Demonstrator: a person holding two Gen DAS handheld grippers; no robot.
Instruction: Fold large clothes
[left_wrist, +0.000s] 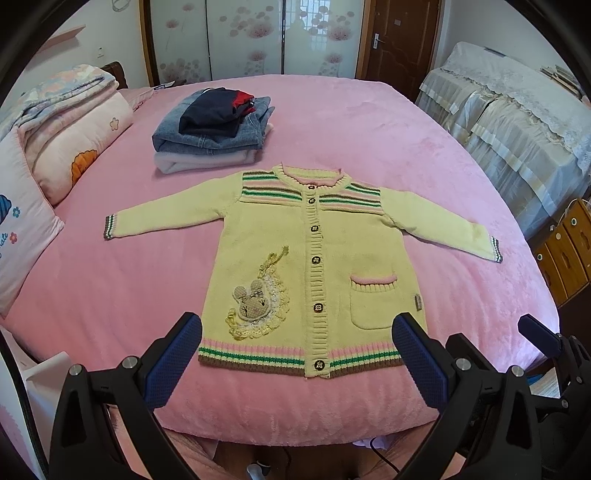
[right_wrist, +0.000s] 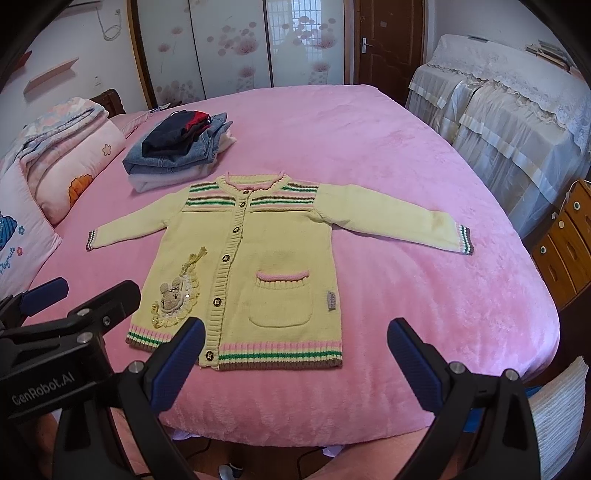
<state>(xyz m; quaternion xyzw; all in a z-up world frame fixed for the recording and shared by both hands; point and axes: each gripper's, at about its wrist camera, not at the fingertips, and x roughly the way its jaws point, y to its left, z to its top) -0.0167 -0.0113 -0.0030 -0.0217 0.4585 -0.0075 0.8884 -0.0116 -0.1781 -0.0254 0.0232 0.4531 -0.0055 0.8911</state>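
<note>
A yellow knitted cardigan (left_wrist: 288, 251) lies flat and face up on the pink bed, both sleeves spread out, buttons closed, a rabbit patch on one side and a pocket on the other. It also shows in the right wrist view (right_wrist: 258, 258). My left gripper (left_wrist: 295, 350) is open and empty, hovering over the cardigan's bottom hem at the bed's near edge. My right gripper (right_wrist: 295, 354) is open and empty, just above the hem too. The right gripper's fingers (left_wrist: 535, 339) show at the right in the left wrist view; the left gripper's body (right_wrist: 74, 325) shows at the left in the right wrist view.
A stack of folded clothes (left_wrist: 214, 129) with jeans and a dark garment sits at the far left of the bed (left_wrist: 369, 129). Folded quilts and pillows (left_wrist: 66, 129) lie along the left. A covered sofa (left_wrist: 517, 122) and wooden drawers (left_wrist: 565, 251) stand at the right.
</note>
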